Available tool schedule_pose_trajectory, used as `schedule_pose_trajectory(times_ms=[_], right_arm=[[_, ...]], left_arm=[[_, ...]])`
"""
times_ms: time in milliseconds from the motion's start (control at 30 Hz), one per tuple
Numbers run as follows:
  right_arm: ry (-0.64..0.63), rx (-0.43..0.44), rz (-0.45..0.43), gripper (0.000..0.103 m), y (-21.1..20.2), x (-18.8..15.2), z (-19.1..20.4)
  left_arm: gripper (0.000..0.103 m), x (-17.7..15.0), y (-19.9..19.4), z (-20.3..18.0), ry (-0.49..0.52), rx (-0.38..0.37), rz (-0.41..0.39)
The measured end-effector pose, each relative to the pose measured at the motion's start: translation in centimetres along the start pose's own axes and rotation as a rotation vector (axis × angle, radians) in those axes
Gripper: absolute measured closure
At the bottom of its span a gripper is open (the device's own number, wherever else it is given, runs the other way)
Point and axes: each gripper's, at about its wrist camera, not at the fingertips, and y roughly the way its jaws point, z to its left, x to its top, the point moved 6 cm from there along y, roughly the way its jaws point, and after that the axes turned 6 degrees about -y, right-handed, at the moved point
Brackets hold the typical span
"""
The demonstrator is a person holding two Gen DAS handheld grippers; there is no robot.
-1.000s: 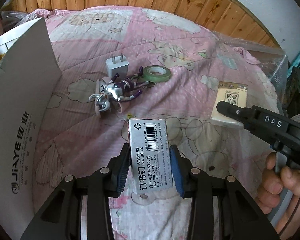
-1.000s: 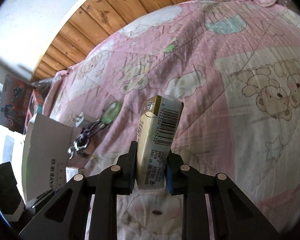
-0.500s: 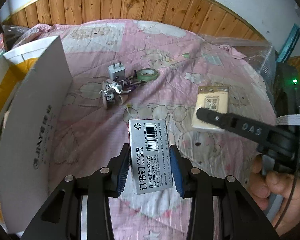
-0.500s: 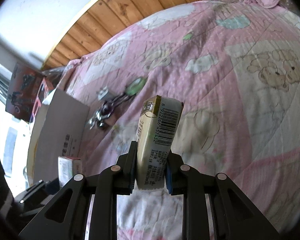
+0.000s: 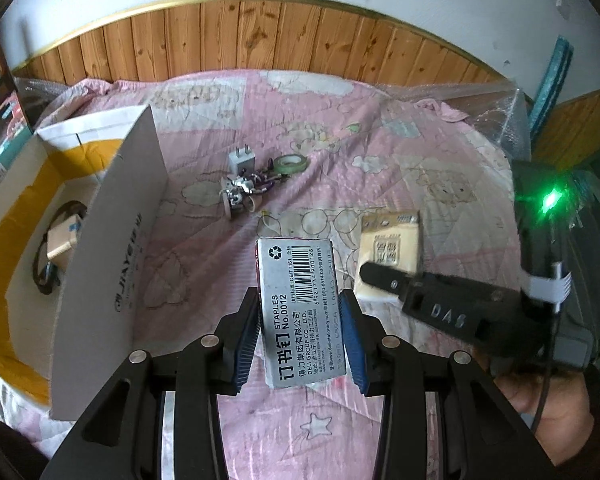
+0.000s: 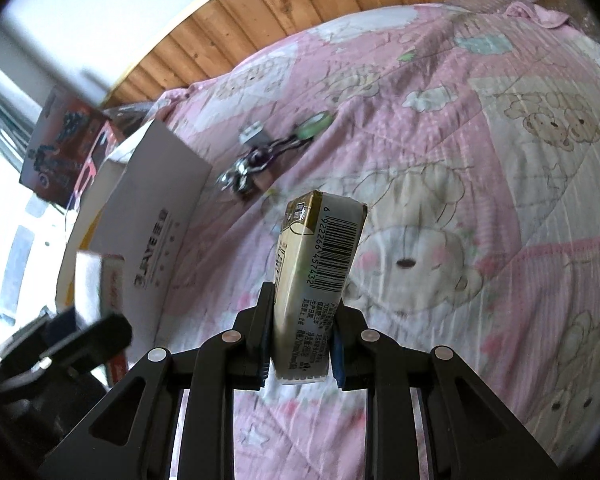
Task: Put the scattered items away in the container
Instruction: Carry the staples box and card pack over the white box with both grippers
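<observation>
- The box (image 5: 112, 248) stands open at the bed's left edge; its near flap hides most of the inside, and one small carton (image 5: 62, 238) with a dark cord shows.
- Plug (image 5: 242, 159), keyring (image 5: 246, 188) and tape (image 5: 292, 163) lie bunched on the quilt (image 5: 400, 152), blurred in the right view.
- Left tool (image 5: 300, 320) is clamped on the staples (image 5: 298, 308).
- Right tool (image 6: 300, 344) grips the tissues (image 6: 320, 264), their lower end hidden between the fingers.

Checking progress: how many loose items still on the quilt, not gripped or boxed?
3, clustered beside the box: charger plug, keychain, tape roll. The staples and tissue pack are gripped, off the quilt. The box flap may hide more.
</observation>
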Motion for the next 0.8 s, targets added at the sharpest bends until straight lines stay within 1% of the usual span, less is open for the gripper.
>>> schedule_pose_trajectory(times_ms=[200,433,567,800], right_arm=[[-0.039,-0.002,-0.001,0.079,-0.9,-1.7,1.9],[-0.058,0.006,-0.010,0.079,-2.1,-3.6,3.7],[-0.064,0.013,-0.004,0.079,-2.5,-5.0,4.6],[-0.113,0.018,0.021,0.079,-2.5,-7.2,7.2]], left_arm=[[0.063,-0.7,-2.3,0.0,0.034,0.000,-0.039],[0.063,-2.0,-4.3,0.5,0.043,-0.013,-0.057],[0.063,-2.6,-5.1,1.0,0.034,-0.034,-0.059],[0.063,-4.4,-6.6,1.3,0.027,-0.087,-0.052]])
